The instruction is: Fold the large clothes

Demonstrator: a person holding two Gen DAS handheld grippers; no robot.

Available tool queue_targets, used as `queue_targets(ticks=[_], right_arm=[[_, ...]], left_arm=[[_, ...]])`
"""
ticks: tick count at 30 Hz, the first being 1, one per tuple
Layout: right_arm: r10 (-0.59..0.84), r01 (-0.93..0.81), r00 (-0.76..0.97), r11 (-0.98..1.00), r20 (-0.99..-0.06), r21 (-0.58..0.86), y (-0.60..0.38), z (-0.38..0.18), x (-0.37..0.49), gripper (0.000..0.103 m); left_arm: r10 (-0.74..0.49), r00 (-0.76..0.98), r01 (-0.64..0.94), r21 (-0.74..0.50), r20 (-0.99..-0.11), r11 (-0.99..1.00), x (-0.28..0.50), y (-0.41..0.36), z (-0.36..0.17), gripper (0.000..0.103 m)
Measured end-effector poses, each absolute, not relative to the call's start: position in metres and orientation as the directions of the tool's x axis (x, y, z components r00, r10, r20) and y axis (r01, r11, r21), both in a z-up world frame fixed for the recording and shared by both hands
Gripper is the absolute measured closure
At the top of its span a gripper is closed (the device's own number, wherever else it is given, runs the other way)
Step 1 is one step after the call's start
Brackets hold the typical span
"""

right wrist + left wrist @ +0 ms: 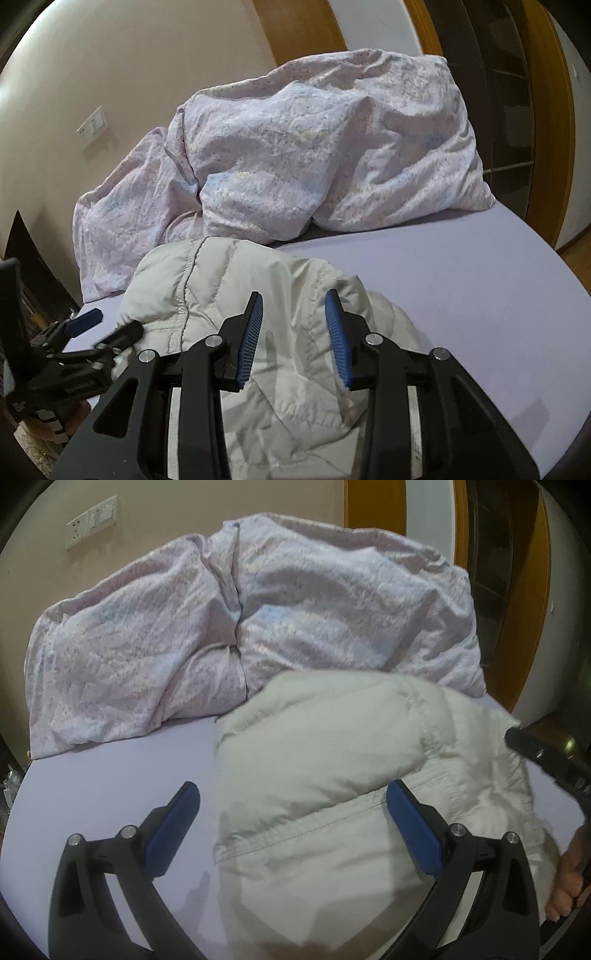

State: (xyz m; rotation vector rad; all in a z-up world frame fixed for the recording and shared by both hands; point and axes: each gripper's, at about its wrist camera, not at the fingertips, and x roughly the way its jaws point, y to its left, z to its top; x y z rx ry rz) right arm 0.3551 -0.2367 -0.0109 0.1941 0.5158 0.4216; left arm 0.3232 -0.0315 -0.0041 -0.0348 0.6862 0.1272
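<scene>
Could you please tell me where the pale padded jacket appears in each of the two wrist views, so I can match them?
Left wrist view: the jacket fills the lower centre and right, under the open left hand-held gripper.
Right wrist view: the jacket lies lower centre-left, beneath the open right hand-held gripper.
Shared landmark: the crumpled floral duvet behind it on the bed.

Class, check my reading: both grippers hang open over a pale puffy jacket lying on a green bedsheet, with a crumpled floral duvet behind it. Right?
Not quite. The bedsheet is lavender, not green; the right wrist view shows it. Otherwise correct: left gripper and right gripper are open over the jacket, duvet behind.
</scene>
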Motion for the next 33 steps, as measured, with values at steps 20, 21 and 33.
queue_targets(ticks=[20, 21, 33], right_arm=[[0.387, -0.336, 0.756, 0.922, -0.528, 0.194, -0.224, -0.064, 0.401, 0.066], [0.389, -0.337, 0.754, 0.921, -0.53, 0.196, -0.224, -0.066, 0.401, 0.065], [0.371, -0.337, 0.746, 0.927, -0.553, 0.166, -0.215, -0.072, 0.408, 0.065]], left_arm=[[0.131, 0.775, -0.135, 0.041, -0.618, 0.99, 0.349, -0.058, -0.036, 0.002], [0.132, 0.777, -0.135, 0.041, -0.615, 0.99, 0.349, -0.058, -0.038, 0.002], [0.154, 0.783, -0.144, 0.066, -0.602, 0.987, 0.35, -0.059, -0.046, 0.002]])
